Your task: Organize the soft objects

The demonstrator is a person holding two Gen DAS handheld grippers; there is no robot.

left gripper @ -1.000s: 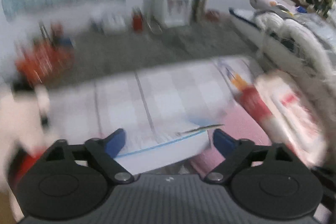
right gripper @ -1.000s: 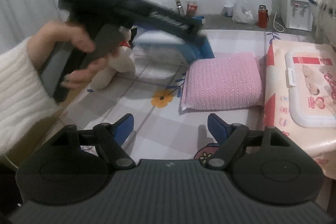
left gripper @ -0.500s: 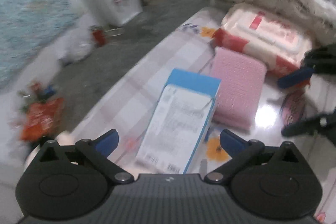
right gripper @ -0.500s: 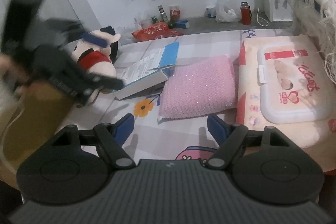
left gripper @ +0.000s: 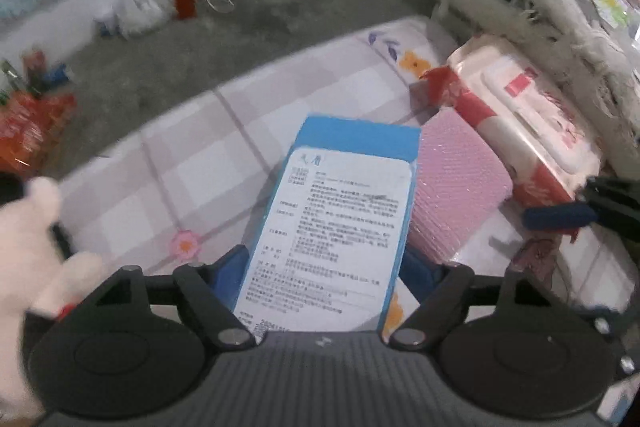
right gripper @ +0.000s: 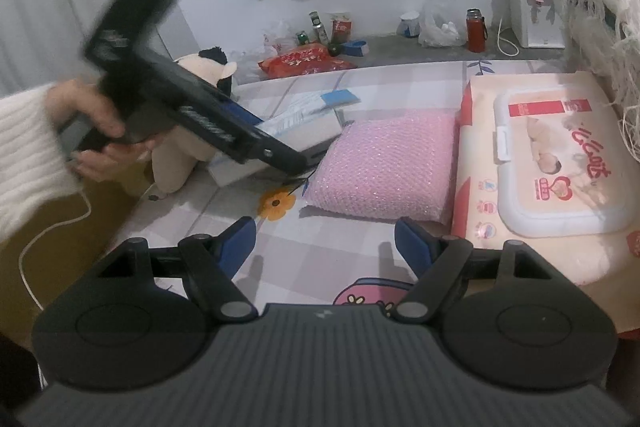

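Note:
A blue and white box (left gripper: 340, 211) lies on the checked tabletop, with its near end between the fingers of my left gripper (left gripper: 326, 273); the jaws stand open around it. The box also shows in the right wrist view (right gripper: 296, 119), partly hidden by the left gripper (right gripper: 280, 157). A pink bubble-wrap cushion (right gripper: 380, 167) lies right of the box and shows in the left wrist view (left gripper: 452, 195). A plush toy (right gripper: 188, 139) sits left of the box. A wet-wipes pack (right gripper: 552, 171) lies at the right. My right gripper (right gripper: 325, 245) is open and empty above the table's near edge.
A fringed white blanket (right gripper: 604, 11) hangs at the far right. On the floor beyond the table (right gripper: 320, 259) stand a water dispenser (right gripper: 536, 7), a red flask (right gripper: 476, 31), bags and bottles. A white cable (right gripper: 52, 231) hangs at the table's left edge.
My left gripper has swung back down and forward, so the box's near end is now between its open fingers. The right gripper has barely moved.

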